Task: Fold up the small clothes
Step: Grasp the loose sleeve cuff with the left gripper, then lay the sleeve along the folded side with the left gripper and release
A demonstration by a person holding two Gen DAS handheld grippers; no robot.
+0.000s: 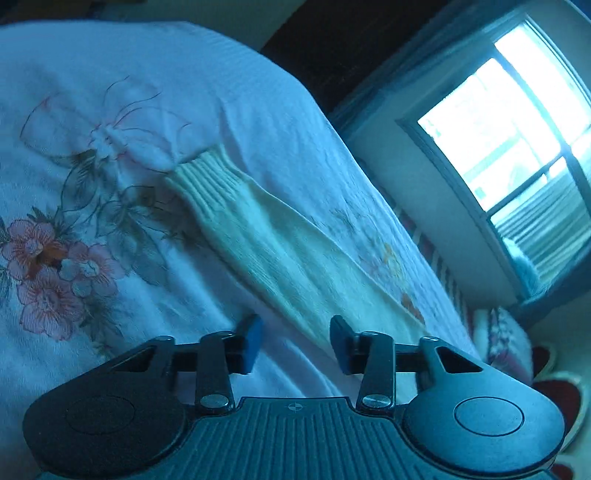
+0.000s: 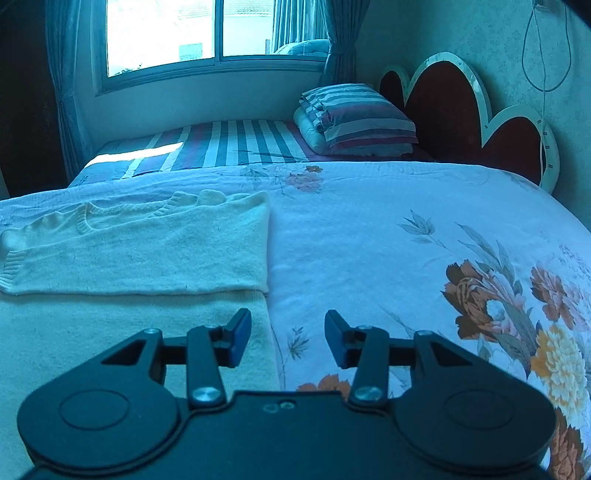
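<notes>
A cream knit sweater (image 2: 140, 251) lies flat on the floral bedspread (image 2: 369, 251). One sleeve is folded across its body, with the ribbed cuff at the left. In the left wrist view the other sleeve (image 1: 280, 251) stretches out straight, its ribbed cuff (image 1: 207, 173) at the far end. My left gripper (image 1: 295, 343) is open and empty, just above the near part of that sleeve. My right gripper (image 2: 288, 339) is open and empty, hovering over the sweater's right edge near the hem.
A folded striped quilt (image 2: 354, 118) sits on a striped sheet (image 2: 229, 144) at the back of the bed. A red heart-shaped headboard (image 2: 461, 114) stands at the right. A window (image 2: 207, 33) with curtains is behind the bed.
</notes>
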